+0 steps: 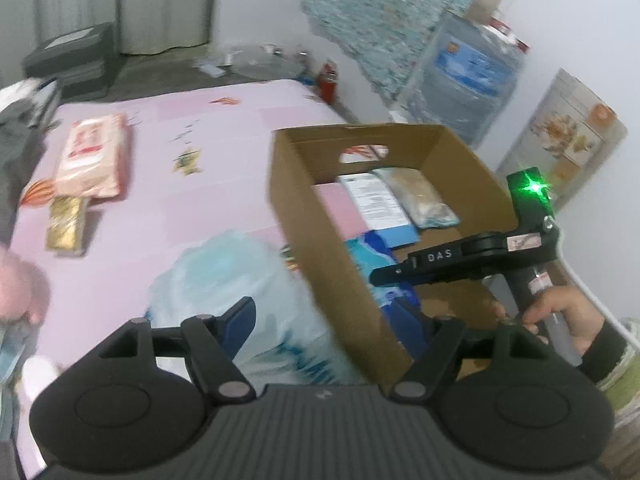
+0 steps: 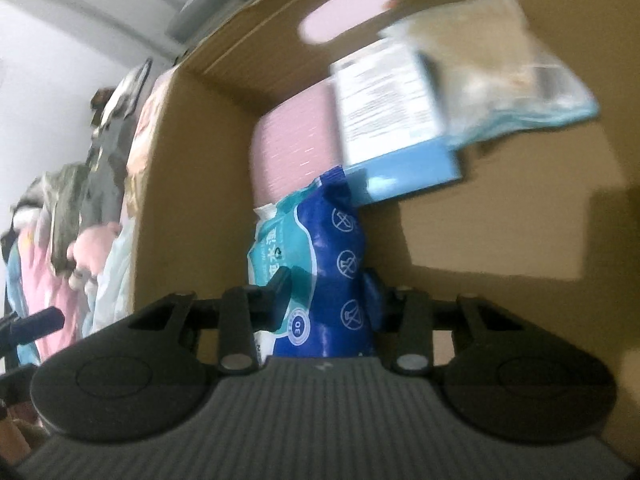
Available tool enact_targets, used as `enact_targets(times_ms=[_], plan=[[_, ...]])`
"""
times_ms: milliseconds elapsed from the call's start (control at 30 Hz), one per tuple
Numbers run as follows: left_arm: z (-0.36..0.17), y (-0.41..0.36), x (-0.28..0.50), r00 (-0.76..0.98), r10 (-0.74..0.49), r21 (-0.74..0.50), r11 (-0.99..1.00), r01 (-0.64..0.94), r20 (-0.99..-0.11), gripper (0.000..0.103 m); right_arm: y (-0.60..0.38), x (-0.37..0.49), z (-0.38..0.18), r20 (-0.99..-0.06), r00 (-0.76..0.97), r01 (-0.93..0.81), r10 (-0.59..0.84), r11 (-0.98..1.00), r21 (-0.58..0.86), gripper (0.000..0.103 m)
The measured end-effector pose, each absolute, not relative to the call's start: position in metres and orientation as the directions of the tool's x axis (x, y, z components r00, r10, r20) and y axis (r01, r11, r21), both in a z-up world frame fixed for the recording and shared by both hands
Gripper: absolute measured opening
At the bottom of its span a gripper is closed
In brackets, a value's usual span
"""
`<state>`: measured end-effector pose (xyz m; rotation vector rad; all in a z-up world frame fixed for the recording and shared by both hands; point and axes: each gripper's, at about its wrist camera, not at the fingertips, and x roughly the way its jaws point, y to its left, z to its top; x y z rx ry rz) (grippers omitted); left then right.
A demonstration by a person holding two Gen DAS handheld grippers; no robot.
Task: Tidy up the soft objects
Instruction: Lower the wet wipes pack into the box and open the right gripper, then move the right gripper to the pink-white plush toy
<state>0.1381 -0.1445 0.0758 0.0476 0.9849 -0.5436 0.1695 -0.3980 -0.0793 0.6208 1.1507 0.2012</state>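
Inside the cardboard box (image 2: 500,240), the right gripper (image 2: 326,292) is clamped on a blue-and-teal wipes pack (image 2: 320,248), one pad on each face of the pack. The pack stands on edge against the box's left wall, its far end touching a pink pack (image 2: 296,148) that lies at the far wall. A white-and-blue labelled pack (image 2: 384,120) and a clear bag of pale contents (image 2: 500,76) lie beside the pink pack, toward the far right corner of the box.

Step in hand, as judged: depositing the wipes pack into the box. Release has not occurred; the pads are pressed on the pack.

The left gripper (image 1: 332,320) has its jaws apart and holds nothing. It hangs above a pale blue plastic-wrapped bundle (image 1: 224,280) that rests on the pink bedsheet (image 1: 200,168), touching the outside of the box's near-left wall. Farther along the sheet's left edge lie a pink-and-white packet (image 1: 94,156) and a gold packet (image 1: 66,220), well apart from the box.

Next move, right side: seat the pack on the box floor, spread the jaws, withdraw upward without dragging the pack.

Next move, left side: lower the open jaws around the bundle. The wrap looks loose and slippery, so the grip should take the bulk, not the film alone.
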Motion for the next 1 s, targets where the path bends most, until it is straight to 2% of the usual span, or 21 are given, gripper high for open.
enact_targets(times_ms=[167,533,700,833,1000], plan=[[0.069,-0.108,0.135,0.468,-0.401,-0.22,0.892,0.394,-0.787,0.076,-0.392,0.17,-0.073,-0.808,0.413,0.172,0.421,0.835,0.523,0.041],[0.052,-0.049,0.112,0.584,-0.332,-0.187,0.937,0.296,-0.74,0.08,-0.405,0.142,-0.059,-0.767,0.495,0.228,0.408,0.791,0.568,0.041],[0.049,-0.019,0.093,0.646,-0.299,-0.176,0.952,0.249,-0.702,0.081,-0.399,0.128,-0.04,-0.758,0.552,0.237,0.347,0.806,0.542,0.04],[0.054,0.009,0.075,0.714,-0.236,-0.138,0.971,0.193,-0.659,0.084,-0.386,0.115,0.002,-0.702,0.629,0.171,0.335,0.821,0.545,0.041],[0.056,0.036,0.061,0.772,-0.15,-0.101,0.989,0.111,-0.618,0.085,-0.334,0.12,0.038,-0.621,0.64,0.015,0.453,0.801,0.599,0.043]])
